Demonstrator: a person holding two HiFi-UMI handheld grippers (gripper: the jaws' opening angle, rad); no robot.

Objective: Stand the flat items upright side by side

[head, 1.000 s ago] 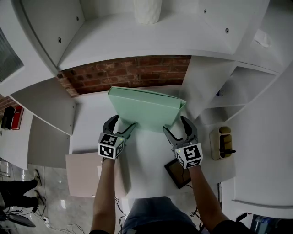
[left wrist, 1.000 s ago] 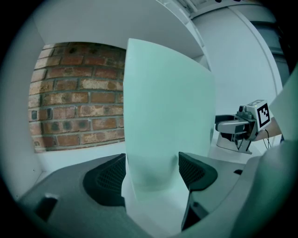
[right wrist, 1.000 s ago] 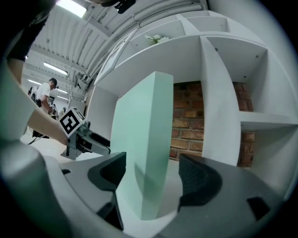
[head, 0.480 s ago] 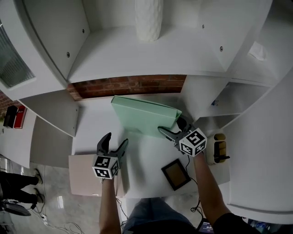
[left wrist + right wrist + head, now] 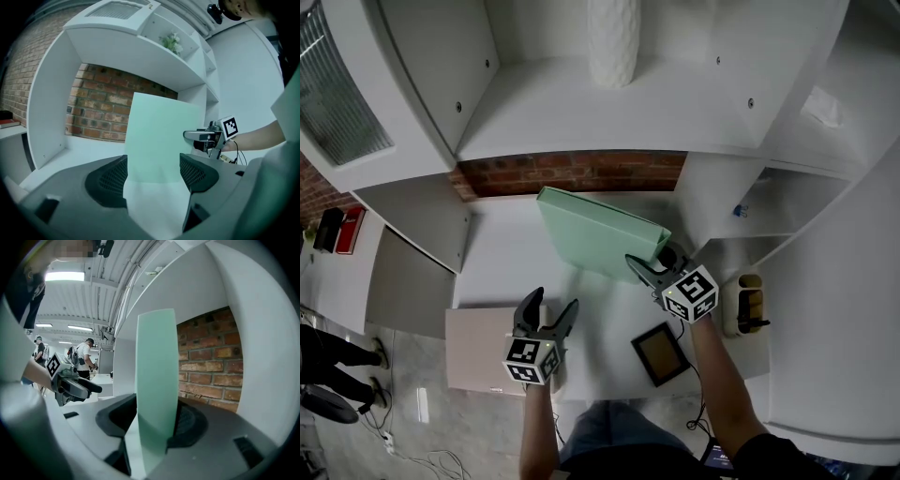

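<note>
Right gripper (image 5: pixel 652 262) jaws, just closing, clamped green folder (image 5: pixel 592 239) edge, hiding its near corner. Left gripper (image 5: pixel 551 306) jaws wide, empty.

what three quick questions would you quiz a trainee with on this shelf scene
1. True or false: the green folder lies flat on the shelf.
2. Which hand-held gripper grips the folder: A left, B right, C both?
3. Fill in: the wall behind the folder is made of ___.

Key
1. False: it stands on edge.
2. B: the right hand-held gripper has just been closing its jaws and now clamps the folder's edge. The left hand-held gripper is open and clear of it.
3. Brick.
</note>
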